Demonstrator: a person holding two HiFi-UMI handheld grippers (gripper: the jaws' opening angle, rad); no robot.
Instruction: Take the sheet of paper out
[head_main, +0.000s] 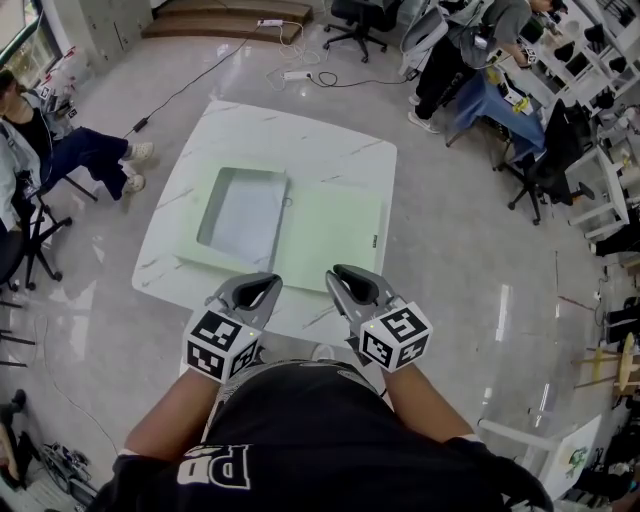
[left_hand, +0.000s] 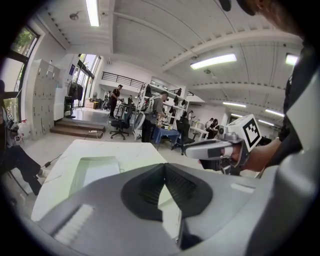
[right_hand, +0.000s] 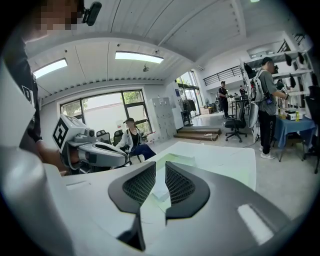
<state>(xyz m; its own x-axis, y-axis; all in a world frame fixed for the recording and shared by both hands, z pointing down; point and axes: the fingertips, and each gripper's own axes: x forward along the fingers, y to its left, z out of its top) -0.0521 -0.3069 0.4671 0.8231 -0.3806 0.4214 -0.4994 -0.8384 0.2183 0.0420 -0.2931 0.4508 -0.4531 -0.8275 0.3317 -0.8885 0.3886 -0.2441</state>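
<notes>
A pale green folder case lies open on the white marble table (head_main: 300, 140). Its left half is a shallow tray (head_main: 208, 200) with a white sheet of paper (head_main: 243, 215) lying flat inside. Its right half is the flat lid (head_main: 330, 235). The paper (left_hand: 97, 172) also shows in the left gripper view. Both grippers hover at the table's near edge, close to my body and short of the case. My left gripper (head_main: 265, 278) (left_hand: 164, 167) is shut and empty. The right gripper (head_main: 341, 270) (right_hand: 160, 167) has its jaws almost together, with nothing between them.
A person (head_main: 60, 150) sits on a chair at the left of the table. More people work at a desk (head_main: 500, 90) at the back right, among office chairs. Cables and a power strip (head_main: 296, 74) lie on the floor behind the table.
</notes>
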